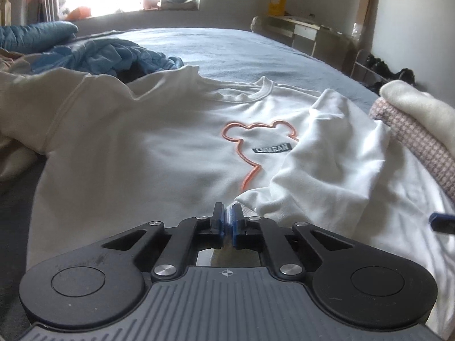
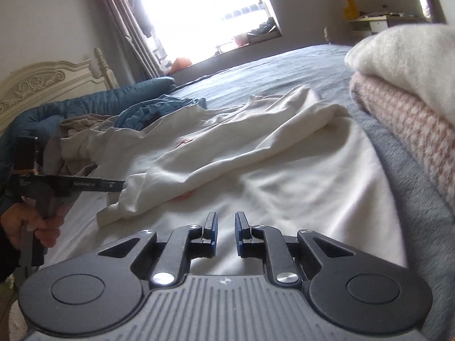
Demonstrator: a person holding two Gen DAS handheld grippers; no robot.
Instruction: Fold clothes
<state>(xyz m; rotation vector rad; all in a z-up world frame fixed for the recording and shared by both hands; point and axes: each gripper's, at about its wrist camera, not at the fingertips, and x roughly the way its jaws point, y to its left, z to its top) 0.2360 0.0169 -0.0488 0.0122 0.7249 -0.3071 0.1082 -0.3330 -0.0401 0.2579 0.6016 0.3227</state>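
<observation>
A white sweatshirt (image 1: pixel 148 142) with an orange bear outline (image 1: pixel 247 147) lies face up on the grey bed (image 1: pixel 241 48). Its right sleeve (image 1: pixel 327 153) is folded across the chest, cuff (image 1: pixel 250 209) toward me. My left gripper (image 1: pixel 227 213) is shut, tips low over the hem area just left of that cuff. In the right wrist view the left gripper (image 2: pixel 122 185) touches the cuff's (image 2: pixel 119 201) edge; no cloth shows between its pads. My right gripper (image 2: pixel 226 227) hovers over the sweatshirt's body (image 2: pixel 284 187), its jaws a little apart with nothing between them.
A folded stack of cream and pink-checked knits (image 1: pixel 412 130) sits at the right, close to the sleeve. Crumpled blue clothes (image 1: pixel 113 56) and a beige garment (image 1: pixel 17 142) lie at the left. A hand (image 2: pixel 25 221) holds the left gripper's handle. A carved headboard (image 2: pixel 42 85) stands behind.
</observation>
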